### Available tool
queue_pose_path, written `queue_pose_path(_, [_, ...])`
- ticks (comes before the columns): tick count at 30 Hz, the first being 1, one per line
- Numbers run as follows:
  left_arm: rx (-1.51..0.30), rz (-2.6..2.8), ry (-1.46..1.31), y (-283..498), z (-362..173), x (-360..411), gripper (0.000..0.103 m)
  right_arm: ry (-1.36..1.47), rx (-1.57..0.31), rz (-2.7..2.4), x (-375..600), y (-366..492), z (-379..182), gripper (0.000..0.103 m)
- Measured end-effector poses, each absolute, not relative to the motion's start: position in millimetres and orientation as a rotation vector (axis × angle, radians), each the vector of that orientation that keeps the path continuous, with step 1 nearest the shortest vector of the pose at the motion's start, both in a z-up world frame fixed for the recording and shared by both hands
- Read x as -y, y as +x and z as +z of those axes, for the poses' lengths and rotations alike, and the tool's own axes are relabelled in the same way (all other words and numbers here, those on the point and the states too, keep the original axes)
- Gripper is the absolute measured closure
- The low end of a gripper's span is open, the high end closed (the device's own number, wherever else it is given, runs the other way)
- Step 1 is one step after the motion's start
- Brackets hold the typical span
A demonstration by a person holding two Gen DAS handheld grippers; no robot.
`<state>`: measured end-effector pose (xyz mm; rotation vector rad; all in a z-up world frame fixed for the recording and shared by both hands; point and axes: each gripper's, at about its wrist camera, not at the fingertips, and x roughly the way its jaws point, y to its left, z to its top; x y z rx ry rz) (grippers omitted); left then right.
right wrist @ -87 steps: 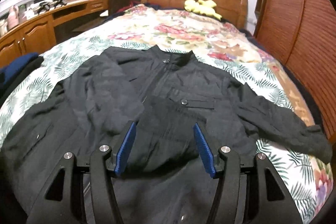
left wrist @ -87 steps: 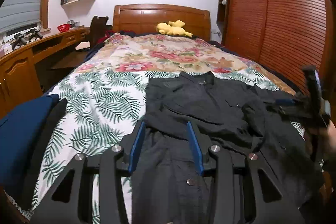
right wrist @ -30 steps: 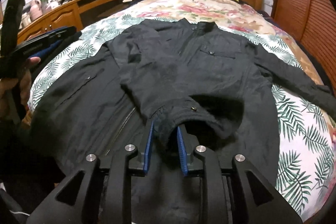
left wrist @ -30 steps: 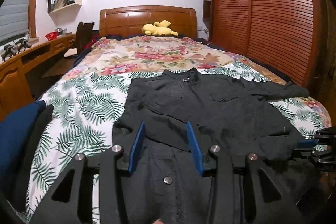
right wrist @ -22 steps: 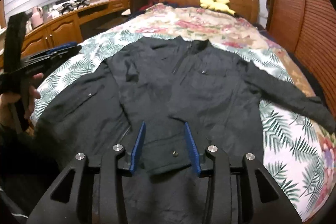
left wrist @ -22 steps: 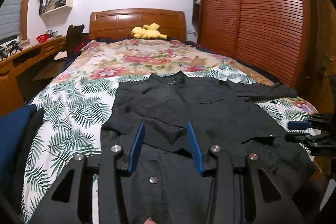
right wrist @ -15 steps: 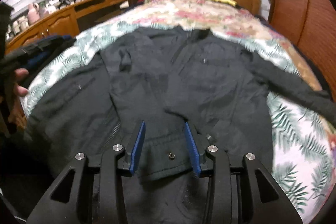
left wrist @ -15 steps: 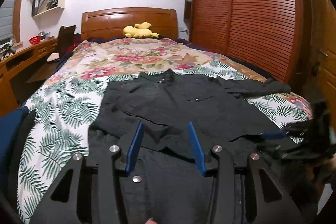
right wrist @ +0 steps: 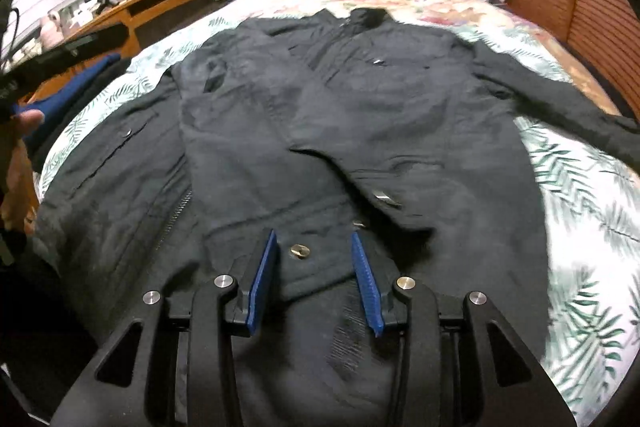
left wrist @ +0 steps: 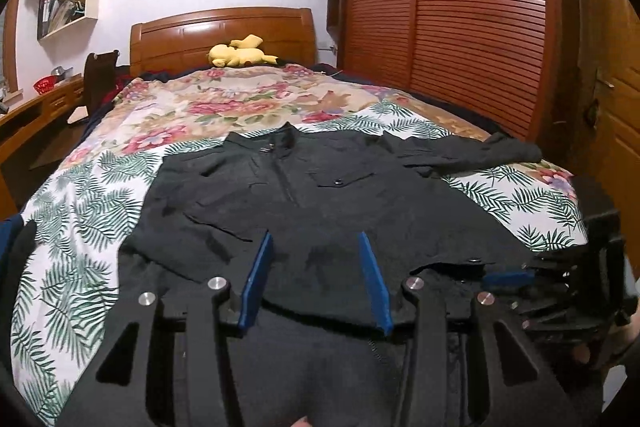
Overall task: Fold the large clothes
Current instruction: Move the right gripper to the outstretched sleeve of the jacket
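Black button-front cloth jacket (right wrist: 360, 115) ahead: one sleeve folded across front, other outstretched. Left gripper (left wrist: 316, 279), right gripper (right wrist: 314, 279) both agape, empty. Mostly unfolded.

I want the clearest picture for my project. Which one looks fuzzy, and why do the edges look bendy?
The right wrist view is fuzzier: the black jacket and palm-leaf bedspread smear. The left wrist view is sharper, though the wardrobe doors bow from the fisheye lens and dark corners ring both views.
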<state>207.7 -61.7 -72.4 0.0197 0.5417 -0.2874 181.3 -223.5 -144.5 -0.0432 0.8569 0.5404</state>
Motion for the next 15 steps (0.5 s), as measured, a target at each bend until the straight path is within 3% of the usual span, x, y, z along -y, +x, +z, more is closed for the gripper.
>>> queue_pose_path(5, [-0.547,-0.293,0.033,211.4,-76.7,76.0,0.059,-0.027,-0.822,0.479,263.8,188.3,-129.2,0.064])
queue_pose_path(7, [-0.553,-0.295,0.037,213.3,-79.6,79.9,0.059,-0.008,-0.821,0.46,280.4,196.4,-124.9,0.051])
queue_pose_path(10, [-0.565,-0.292,0.044,216.6,-84.5,85.8,0.059,0.014,-0.802,0.411,306.4,210.9,-118.5,0.043])
queue_pose_path(15, [-0.59,-0.294,0.054,223.2,-93.8,95.6,0.059,0.044,-0.782,0.348,345.9,244.5,-112.6,0.041])
